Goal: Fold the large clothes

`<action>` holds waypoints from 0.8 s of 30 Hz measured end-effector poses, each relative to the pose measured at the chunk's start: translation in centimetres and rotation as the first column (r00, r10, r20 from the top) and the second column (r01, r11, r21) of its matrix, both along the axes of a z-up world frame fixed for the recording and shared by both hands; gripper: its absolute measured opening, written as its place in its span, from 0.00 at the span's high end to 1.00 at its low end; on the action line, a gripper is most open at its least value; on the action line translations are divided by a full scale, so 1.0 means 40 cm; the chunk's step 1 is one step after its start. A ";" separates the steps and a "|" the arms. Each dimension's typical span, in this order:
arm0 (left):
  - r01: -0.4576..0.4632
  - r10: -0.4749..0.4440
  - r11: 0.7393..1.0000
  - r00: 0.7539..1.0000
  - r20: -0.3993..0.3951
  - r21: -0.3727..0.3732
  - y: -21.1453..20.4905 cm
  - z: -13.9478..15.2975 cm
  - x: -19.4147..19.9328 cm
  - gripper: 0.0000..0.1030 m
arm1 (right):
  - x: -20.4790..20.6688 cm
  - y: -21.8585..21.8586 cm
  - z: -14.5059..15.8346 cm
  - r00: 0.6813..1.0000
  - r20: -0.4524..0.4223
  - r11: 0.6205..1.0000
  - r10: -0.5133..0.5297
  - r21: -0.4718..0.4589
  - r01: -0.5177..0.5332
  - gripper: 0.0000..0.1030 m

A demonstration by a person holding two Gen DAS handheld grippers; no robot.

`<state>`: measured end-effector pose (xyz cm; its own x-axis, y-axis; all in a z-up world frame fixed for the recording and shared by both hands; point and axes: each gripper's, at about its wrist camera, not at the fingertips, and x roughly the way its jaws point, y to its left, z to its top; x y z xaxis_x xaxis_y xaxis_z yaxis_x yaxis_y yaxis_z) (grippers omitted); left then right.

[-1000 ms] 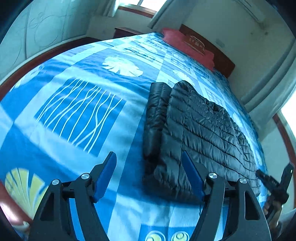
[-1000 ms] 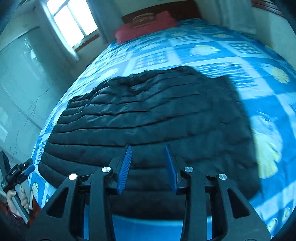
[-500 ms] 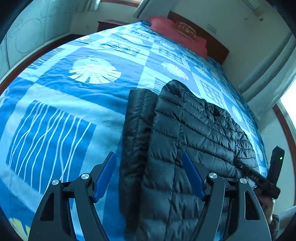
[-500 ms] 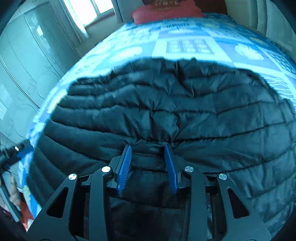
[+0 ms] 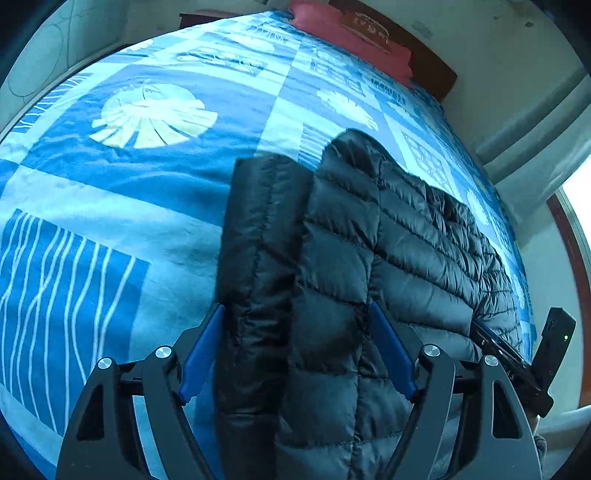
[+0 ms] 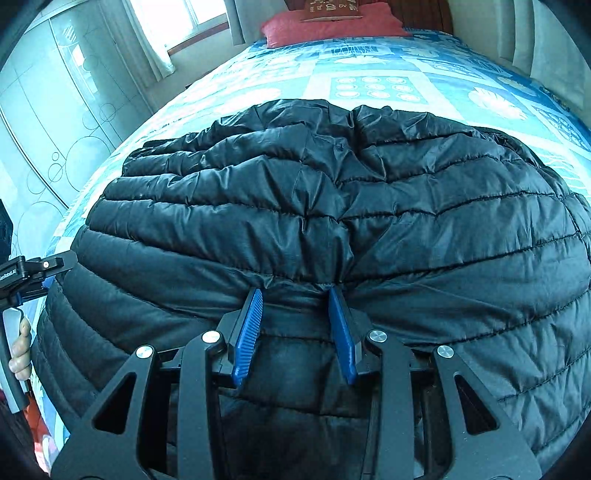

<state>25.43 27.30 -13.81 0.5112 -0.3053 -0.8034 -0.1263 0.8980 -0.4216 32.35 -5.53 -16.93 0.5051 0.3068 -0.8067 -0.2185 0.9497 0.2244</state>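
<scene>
A black quilted puffer jacket (image 5: 369, 258) lies on a blue patterned bedspread (image 5: 129, 177), its sleeve folded along its left side. My left gripper (image 5: 295, 314) is open, its blue pads on either side of the jacket's near left end. In the right wrist view the jacket (image 6: 332, 206) fills the frame. My right gripper (image 6: 295, 295) is open, pads straddling a bunched fold at the jacket's near edge; the fabric puckers between the tips. The right gripper also shows at the left wrist view's right edge (image 5: 517, 362).
Red pillows (image 5: 351, 33) and a dark wooden headboard (image 5: 424, 55) are at the far end of the bed. A window with curtains (image 6: 177, 29) and a frosted glass wardrobe (image 6: 55, 129) stand at the left. The left gripper's handle and a hand (image 6: 18, 332) show at the left edge.
Both grippers have moved forward and down onto the jacket's near edge. The left pads now straddle the jacket's end; the right pads press into a fold. Jaw widths look unchanged.
</scene>
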 end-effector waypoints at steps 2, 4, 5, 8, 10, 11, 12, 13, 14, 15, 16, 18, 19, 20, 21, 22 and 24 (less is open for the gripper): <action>-0.008 0.008 1.000 1.000 0.006 0.001 0.013 0.004 -0.004 0.25 | -0.003 0.001 -0.001 1.000 0.003 1.000 0.000 0.002 0.000 0.64; -0.007 0.007 1.000 1.000 -0.019 0.016 0.018 -0.012 0.002 0.24 | -0.003 0.002 -0.001 1.000 0.007 1.000 0.000 -0.004 0.000 0.64; -0.002 0.003 1.000 1.000 -0.031 0.018 0.019 -0.019 0.007 0.21 | -0.003 0.001 -0.001 1.000 0.008 1.000 0.001 -0.007 -0.001 0.64; 0.042 -0.046 0.998 0.996 -0.078 -0.046 0.021 -0.066 0.024 0.19 | -0.005 0.000 0.001 1.000 0.014 1.000 0.002 -0.012 -0.002 0.64; 0.055 -0.061 0.994 0.996 -0.066 -0.098 0.032 -0.075 0.028 0.19 | -0.005 0.000 0.000 1.000 0.015 1.000 0.001 -0.012 0.000 0.64; 0.062 -0.070 0.990 0.996 -0.060 -0.125 0.038 -0.076 0.030 0.21 | -0.005 0.001 0.000 1.000 0.016 1.000 0.001 -0.013 -0.001 0.64; 0.072 -0.080 0.987 0.995 -0.056 -0.146 0.037 -0.075 0.031 0.25 | -0.006 0.002 0.000 1.000 0.018 1.000 0.001 -0.016 -0.001 0.64; 0.082 -0.093 0.981 0.994 -0.054 -0.175 0.035 -0.075 0.031 0.37 | -0.007 0.004 -0.001 1.000 0.019 1.000 0.001 -0.018 0.000 0.64; 0.091 -0.105 0.971 0.993 -0.051 -0.223 0.034 -0.073 0.030 0.51 | -0.007 0.004 -0.002 1.000 0.021 1.000 0.000 -0.020 0.000 0.64; 0.095 -0.110 0.963 0.993 -0.047 -0.254 0.030 -0.069 0.029 0.60 | -0.007 0.006 -0.003 1.000 0.023 1.000 0.000 -0.023 0.001 0.64; 0.096 -0.111 0.961 0.993 -0.041 -0.259 0.026 -0.063 0.028 0.64 | -0.007 0.009 -0.004 1.000 0.025 1.000 -0.001 -0.025 0.001 0.64; 0.109 -0.118 0.963 0.993 -0.020 -0.245 0.008 -0.033 0.020 0.74 | -0.008 0.010 -0.005 1.000 0.025 1.000 -0.001 -0.025 0.001 0.64; 0.113 -0.118 0.964 0.993 -0.008 -0.243 0.001 -0.016 0.015 0.75 | -0.008 0.009 -0.006 1.000 0.025 1.000 -0.001 -0.021 0.001 0.64; 0.121 -0.120 0.964 0.993 0.018 -0.239 -0.011 0.019 0.008 0.76 | -0.008 0.010 -0.005 1.000 0.025 1.000 -0.001 -0.020 0.002 0.64; 0.126 -0.121 0.964 0.992 0.037 -0.236 -0.019 0.044 0.002 0.78 | -0.011 0.012 -0.005 1.000 0.026 1.000 -0.001 -0.019 0.002 0.64; 0.139 -0.126 0.963 0.990 0.067 -0.232 -0.032 0.081 -0.004 0.78 | -0.011 0.013 -0.003 1.000 0.030 1.000 0.000 -0.019 0.000 0.64; 0.170 -0.145 0.959 0.982 0.121 -0.228 -0.064 0.151 -0.012 0.79 | -0.017 0.011 0.007 0.999 0.043 1.000 0.003 -0.012 -0.003 0.64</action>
<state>24.94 24.72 -7.77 0.5172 -0.5634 -0.6443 0.0635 0.7760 -0.6276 31.68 -5.10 -16.65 0.5387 0.2989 -0.7877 -0.2306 0.9516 0.2034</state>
